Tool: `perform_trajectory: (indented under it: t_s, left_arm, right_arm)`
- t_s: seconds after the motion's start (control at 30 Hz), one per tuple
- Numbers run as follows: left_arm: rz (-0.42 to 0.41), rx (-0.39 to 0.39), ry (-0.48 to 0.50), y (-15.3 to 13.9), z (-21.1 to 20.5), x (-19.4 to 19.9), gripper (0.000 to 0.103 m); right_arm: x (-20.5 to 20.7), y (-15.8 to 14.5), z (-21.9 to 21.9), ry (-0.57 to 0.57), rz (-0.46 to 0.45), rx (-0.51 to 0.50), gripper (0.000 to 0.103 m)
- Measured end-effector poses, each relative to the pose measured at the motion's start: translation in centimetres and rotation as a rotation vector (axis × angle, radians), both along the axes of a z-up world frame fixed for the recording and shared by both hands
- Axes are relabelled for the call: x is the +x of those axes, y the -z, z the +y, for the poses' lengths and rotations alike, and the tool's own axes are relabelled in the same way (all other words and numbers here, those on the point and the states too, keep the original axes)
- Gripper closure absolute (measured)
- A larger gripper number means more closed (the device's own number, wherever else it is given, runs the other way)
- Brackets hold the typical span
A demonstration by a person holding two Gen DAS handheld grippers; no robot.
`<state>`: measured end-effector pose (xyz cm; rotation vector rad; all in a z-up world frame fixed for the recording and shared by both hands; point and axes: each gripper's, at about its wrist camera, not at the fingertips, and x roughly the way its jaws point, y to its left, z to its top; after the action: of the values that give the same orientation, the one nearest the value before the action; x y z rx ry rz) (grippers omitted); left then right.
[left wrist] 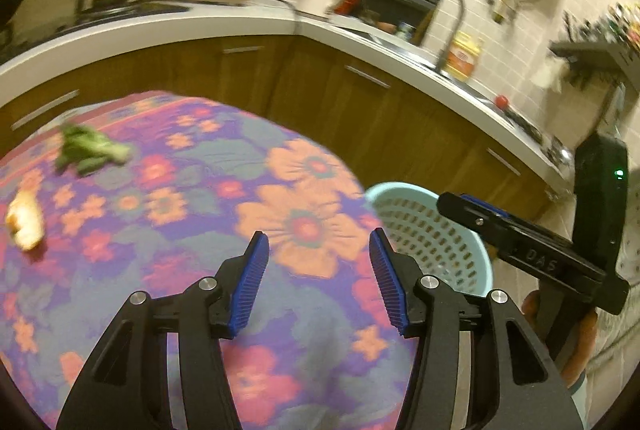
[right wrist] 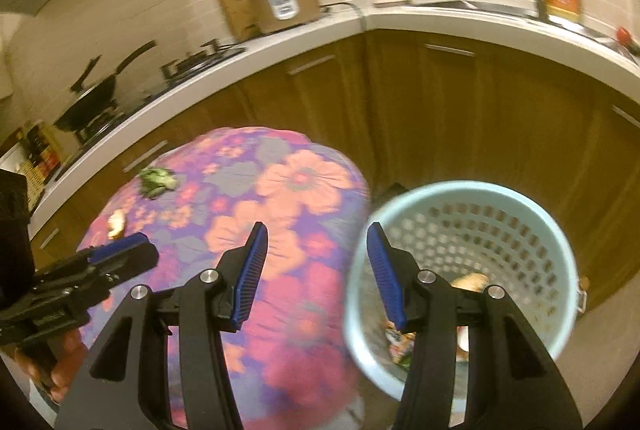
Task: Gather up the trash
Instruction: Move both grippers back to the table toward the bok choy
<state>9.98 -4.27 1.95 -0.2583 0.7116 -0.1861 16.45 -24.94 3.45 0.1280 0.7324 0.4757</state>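
While both tongs hang wide and empty, two scraps wait on the bench.
Left tongs [left wrist: 318, 258] and right tongs [right wrist: 316, 250] hold nothing; the green leaf [left wrist: 90, 150] and pale peel [left wrist: 25, 220] lie near the far-left edge, liable to slip from a shallow pinch. Beside the right edge, the basket [right wrist: 560, 242] holds some scraps.
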Motion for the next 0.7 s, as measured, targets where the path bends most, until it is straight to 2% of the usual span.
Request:
perform_trajectory:
  t_s: [0.1, 0.23, 0.43, 0.57, 0.7]
  left_arm:
    - [0.009, -0.004, -0.084, -0.2, 3.3, -0.9, 0.043]
    - [-0.001, -0.033, -0.176, -0.7, 7.8, -2.1, 0.043]
    - [-0.034, -0.022, -0.333, -1.4, 14.2, -4.1, 0.043]
    - [-0.062, 0.050, -0.483, -1.5, 18.1, -4.7, 0.043]
    - [-0.039, 0.116, -0.551, -0.7, 21.2, -3.5, 0.043]
  right_arm:
    - [0.1, -0.8, 3.3, -0.054, -0.011, -0.027, 0.055]
    - [0.4, -1.7, 7.8, -0.115, -0.026, -0.047, 0.055]
    - [1.4, -2.4, 13.5, -0.199, -0.040, -0.024, 0.055]
    - [2.2, -2.2, 17.1, -0.244, -0.053, -0.038, 0.055]
    - [3.1, -1.6, 21.6, -0.309, -0.066, -0.084, 0.055]
